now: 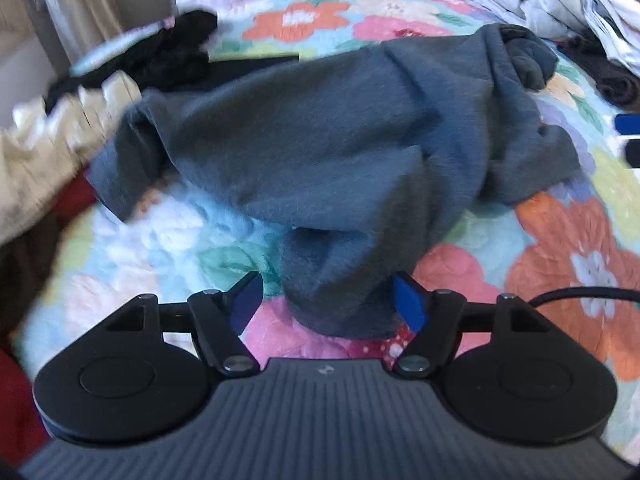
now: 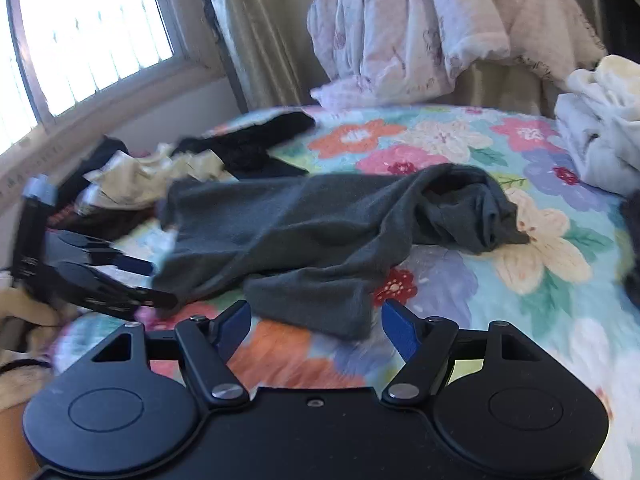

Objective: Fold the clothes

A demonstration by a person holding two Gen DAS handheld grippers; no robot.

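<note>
Left gripper (image 1: 328, 300) spread wide, blue pads (image 1: 409, 305) clear of cloth; a bunched corner of the grey garment (image 1: 320, 152) sits between the fingers, unpinched. Right gripper (image 2: 316, 326) likewise released, a grey sleeve end (image 2: 320, 304) just ahead between its fingers. Garment lies crumpled across the floral bedspread (image 2: 440, 140). Black clothing (image 2: 256, 148) and cream fabric (image 2: 152, 176) beyond, near the window (image 2: 88, 32).

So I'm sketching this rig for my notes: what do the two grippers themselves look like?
Both match. The left gripper has black linkage arms with silver pivot screws, blue finger pads, two round black discs and a ribbed grey body; a black cable trails off. The right gripper looks the same, with a smoother black body.
</note>
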